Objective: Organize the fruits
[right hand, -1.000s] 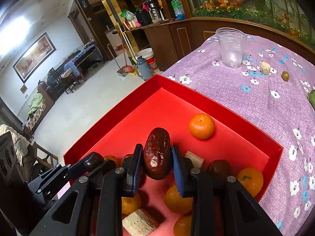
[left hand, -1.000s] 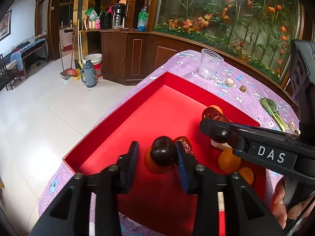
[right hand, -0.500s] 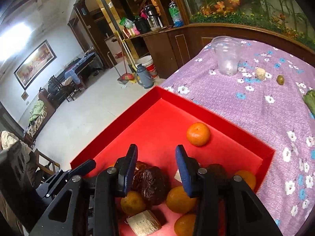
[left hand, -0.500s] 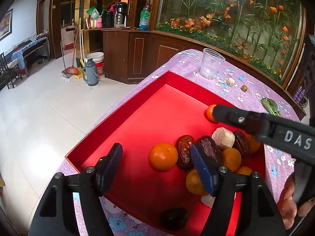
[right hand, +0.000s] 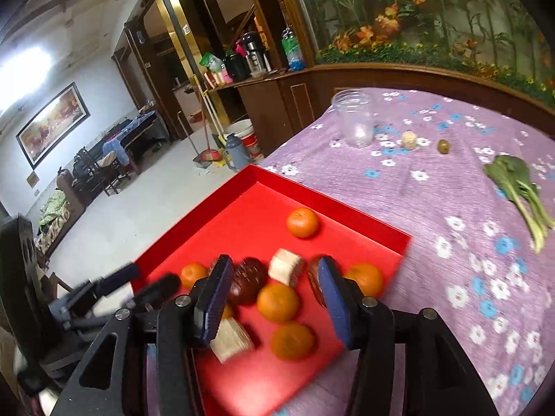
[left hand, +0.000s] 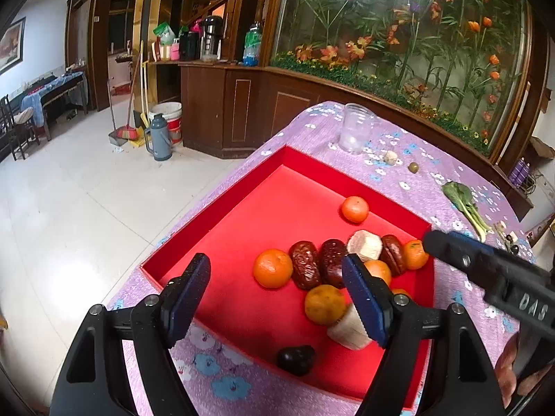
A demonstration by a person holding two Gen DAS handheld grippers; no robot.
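You kept the counter (right hand: 433, 201) under its purple floral cloth, with the red tray (left hand: 222, 215) set at its near edge, evidently as the collecting place for fruit. The fruit lay inside the tray: most bunched in the near right part, touching one another, one orange (left hand: 354, 209) apart toward the far wall and a dark plum (left hand: 295, 360) alone by the near wall. Oranges were glossy, dates wrinkled and dark red, two pale cut chunks among them. You held both the left gripper (left hand: 277, 301) and the right gripper (right hand: 274, 303) above the tray, jaws apart and carrying nothing, apparently between picks.
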